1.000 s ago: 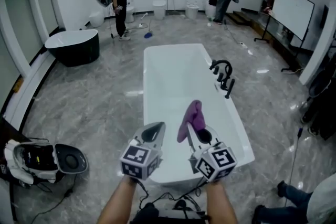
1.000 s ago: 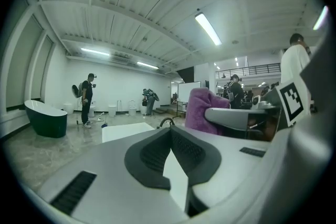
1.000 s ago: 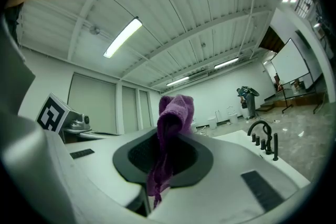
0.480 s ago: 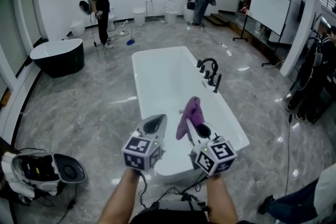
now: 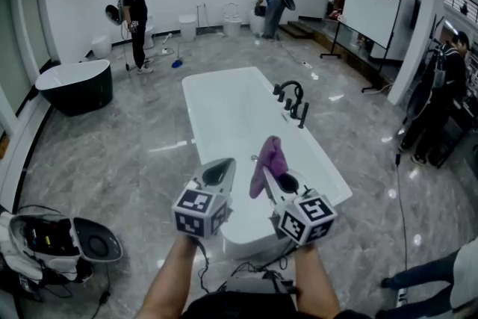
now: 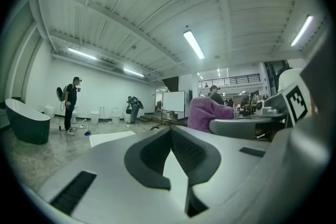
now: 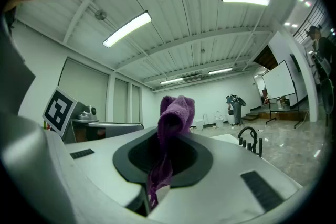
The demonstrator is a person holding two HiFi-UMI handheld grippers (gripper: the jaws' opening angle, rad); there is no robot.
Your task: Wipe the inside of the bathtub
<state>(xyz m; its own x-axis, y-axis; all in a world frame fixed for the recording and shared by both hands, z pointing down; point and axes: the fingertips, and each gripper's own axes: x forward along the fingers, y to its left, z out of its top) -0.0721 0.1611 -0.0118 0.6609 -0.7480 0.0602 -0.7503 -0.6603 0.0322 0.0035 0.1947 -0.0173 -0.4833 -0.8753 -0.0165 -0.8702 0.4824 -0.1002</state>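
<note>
Currently right hand-held gripper (image 7: 167, 157) closed on upright purple cloth (image 7: 176, 113).

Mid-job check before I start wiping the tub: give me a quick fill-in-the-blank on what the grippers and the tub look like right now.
1. The right gripper is shut on a ____ cloth.
2. The left gripper is shut and holds ____.
3. In the head view, the black faucet stands on the ____ rim of the white bathtub.

Missing words: purple; nothing; right.
</note>
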